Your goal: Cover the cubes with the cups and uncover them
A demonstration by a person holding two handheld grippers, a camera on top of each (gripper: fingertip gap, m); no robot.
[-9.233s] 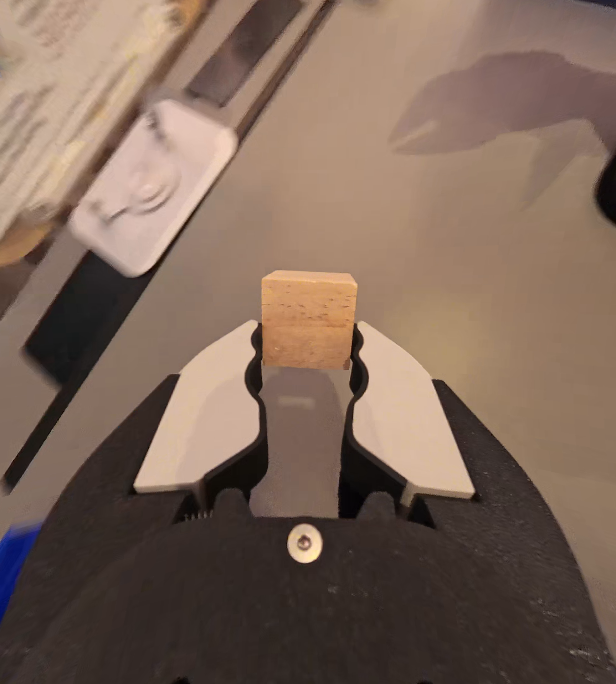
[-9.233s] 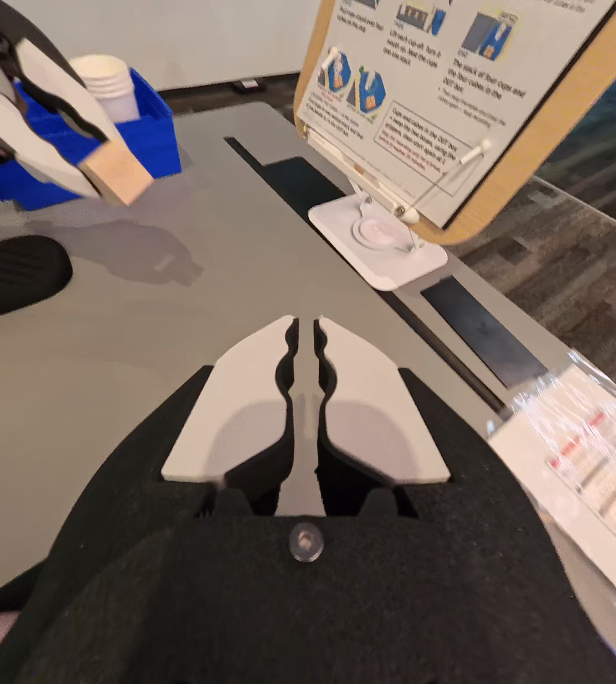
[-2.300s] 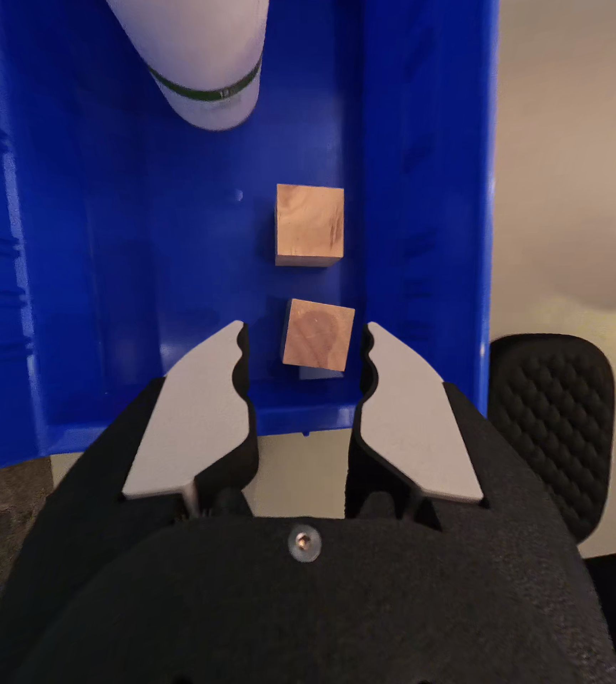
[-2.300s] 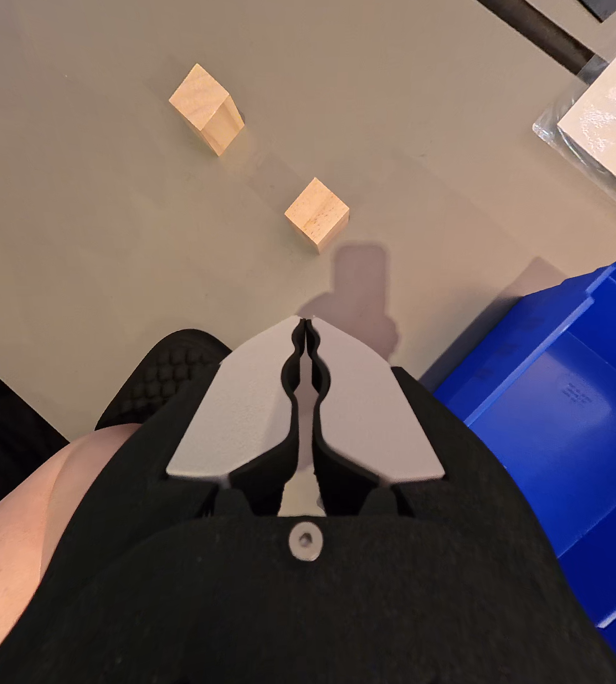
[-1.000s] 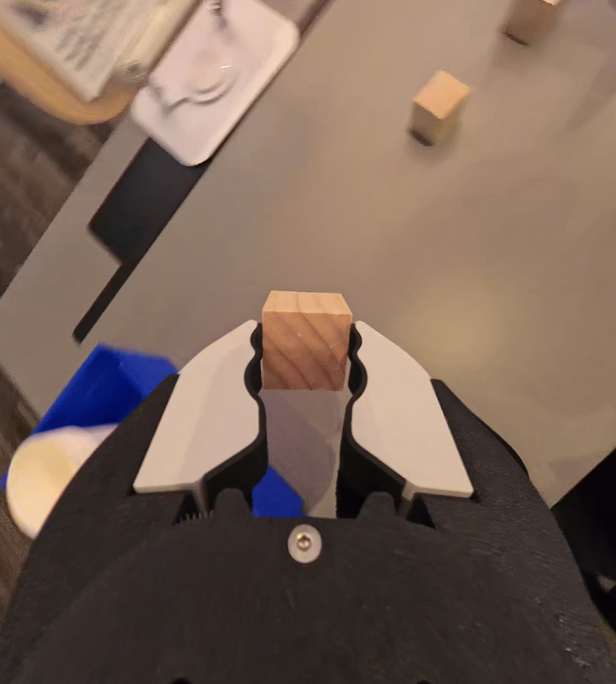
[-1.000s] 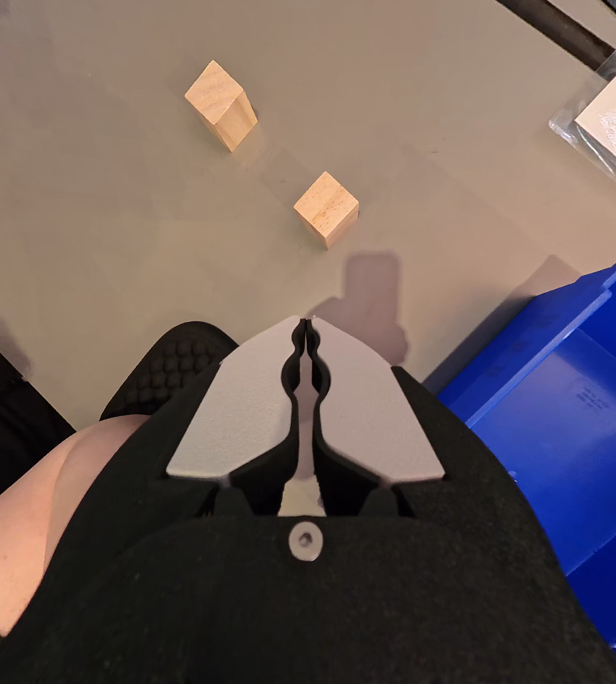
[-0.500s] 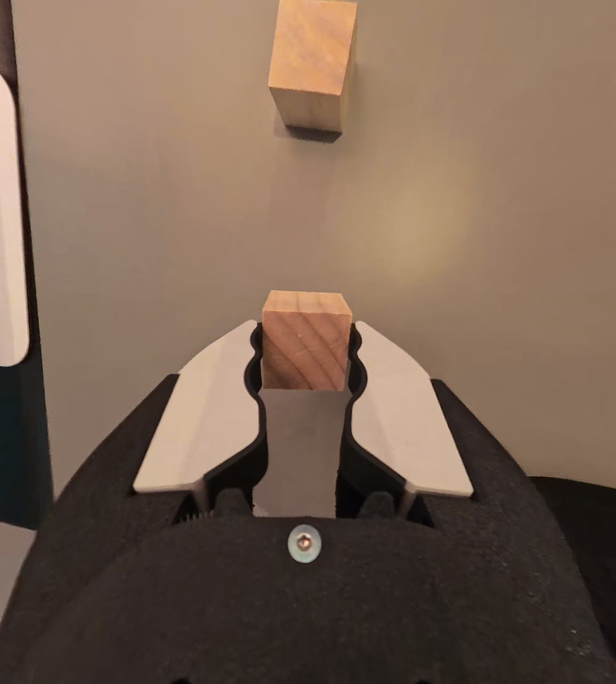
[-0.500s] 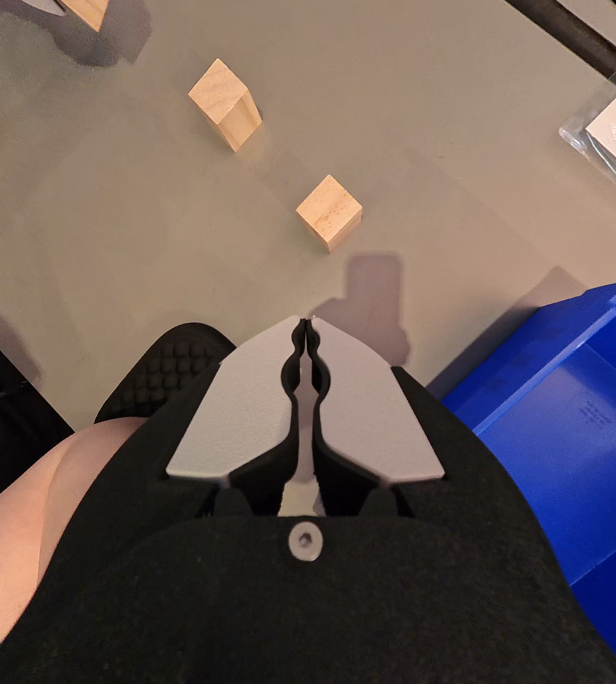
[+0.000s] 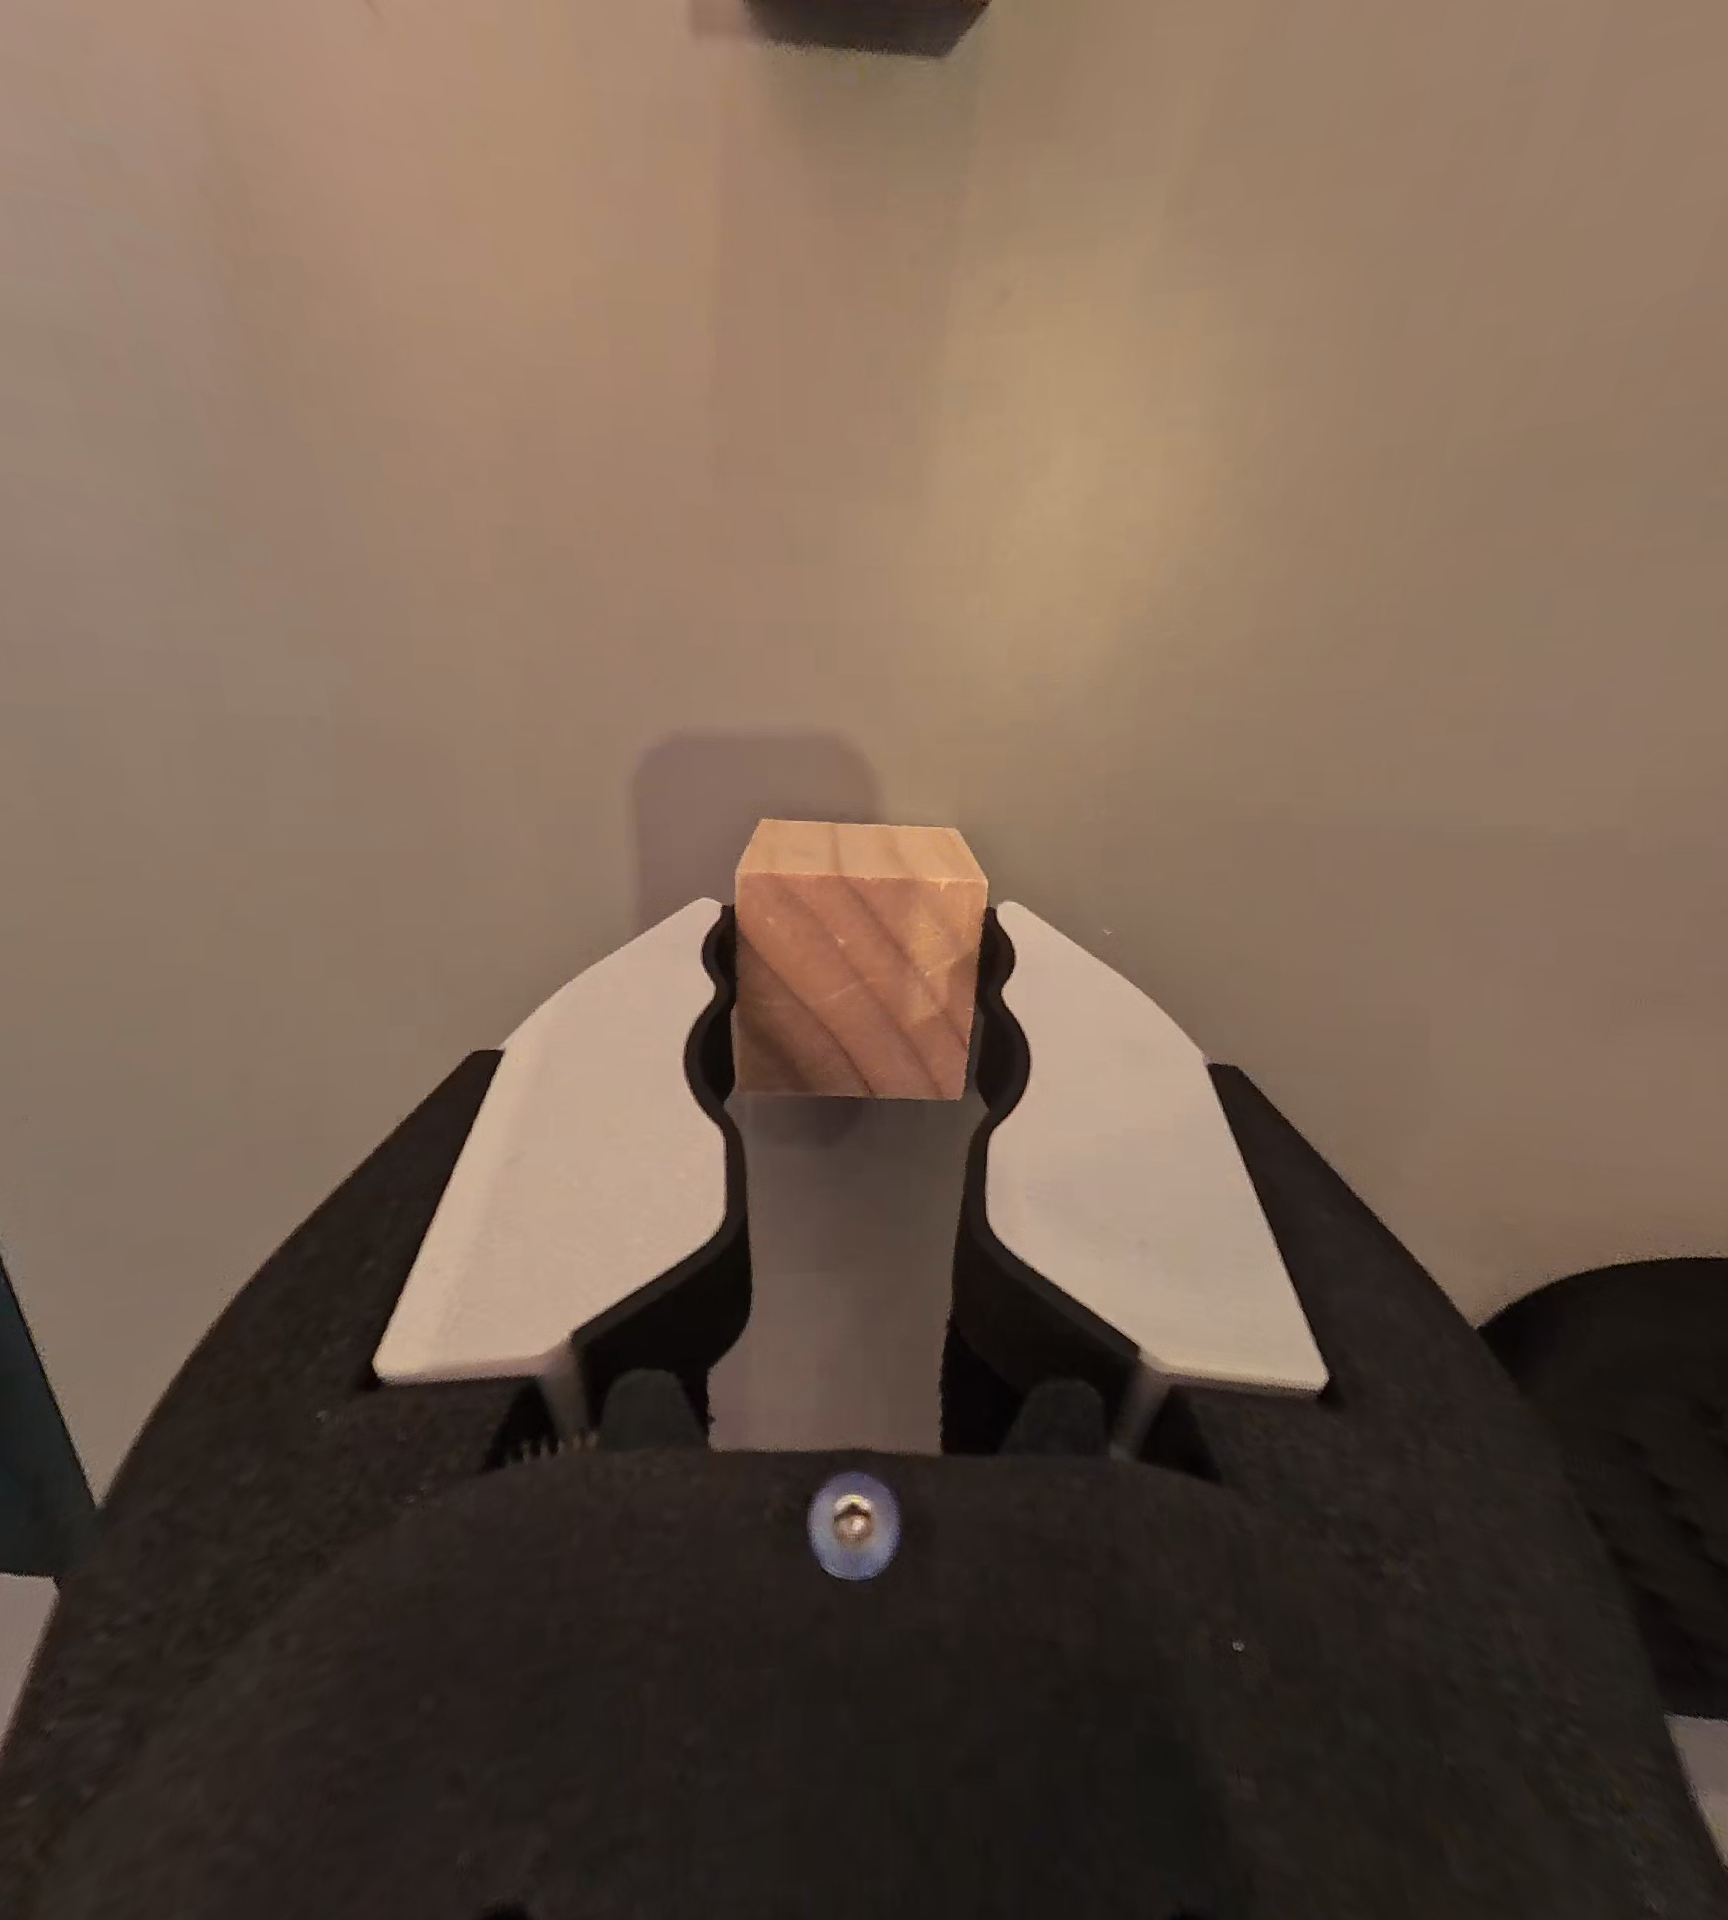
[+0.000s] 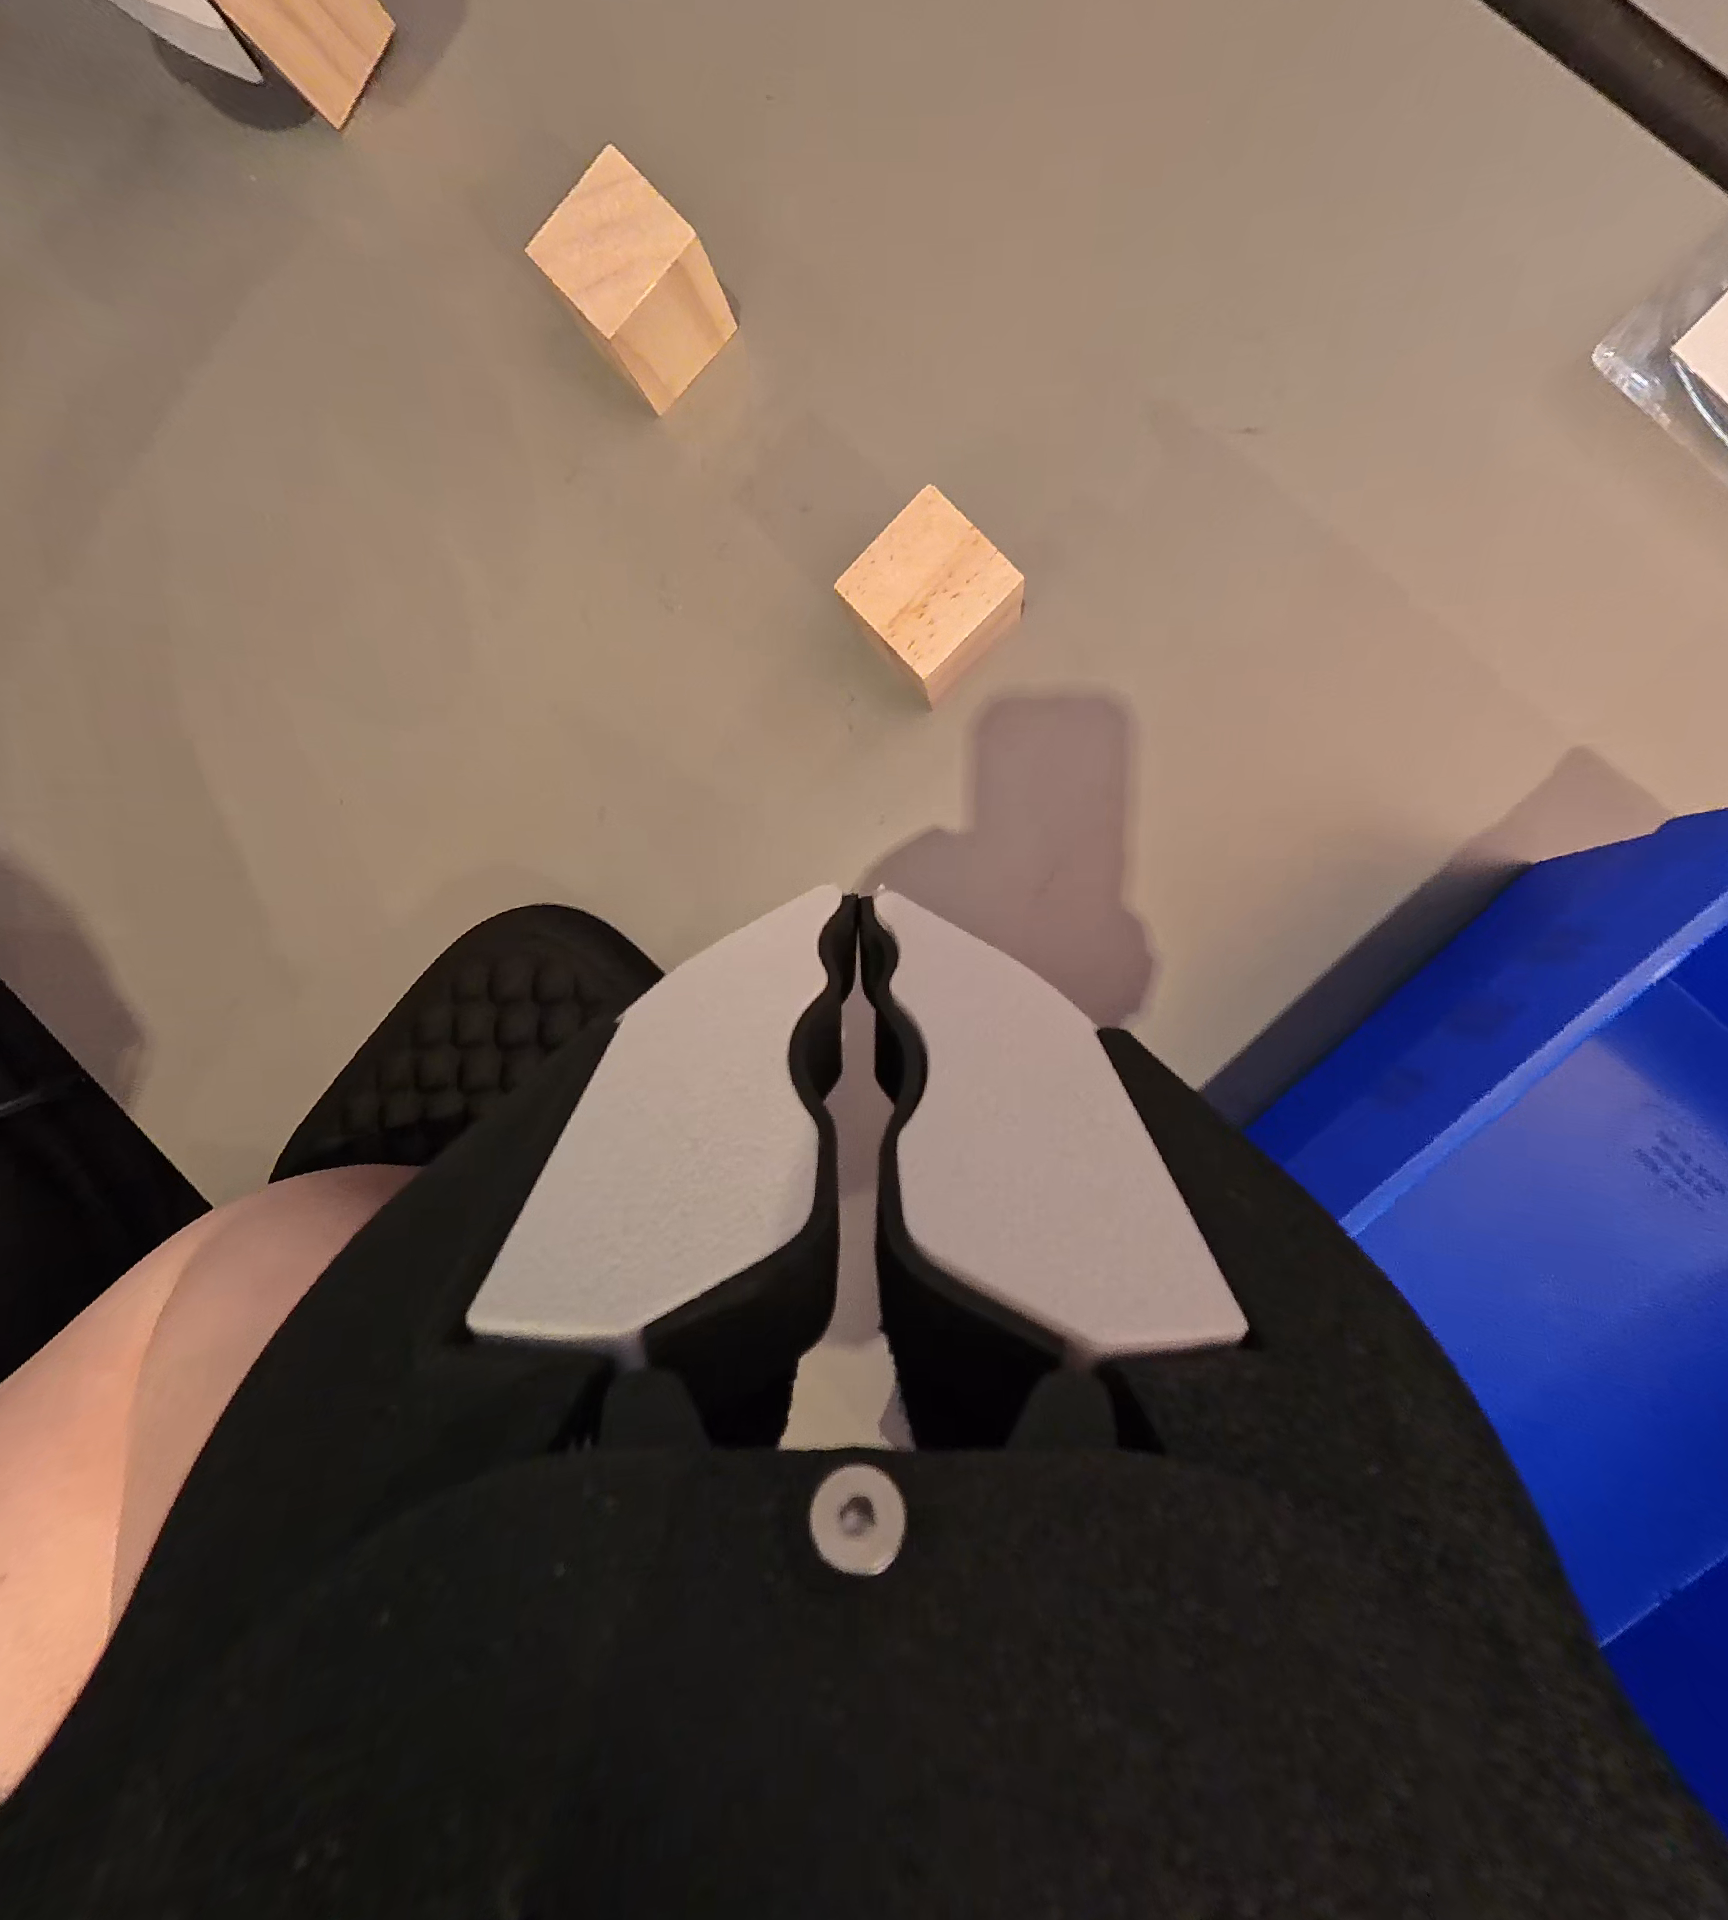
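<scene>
Since half a second ago your left gripper (image 9: 861, 914) has dropped closer to the grey table (image 9: 320, 468), and the cube that lay ahead of it has slid off the top of the left wrist view, leaving only a dark sliver at that edge. You have a wooden cube (image 9: 857, 982) pinched between both fingertips, just above the table with its shadow right behind it. Your right gripper (image 10: 858, 902) has its fingers pressed together on nothing, hovering over the table edge beside the blue bin (image 10: 1525, 1143). Beyond the bin, two loose cubes sit on the table: the nearer cube (image 10: 927, 594) and the farther cube (image 10: 631, 275). Past those, your held block shows again at the top left corner.
</scene>
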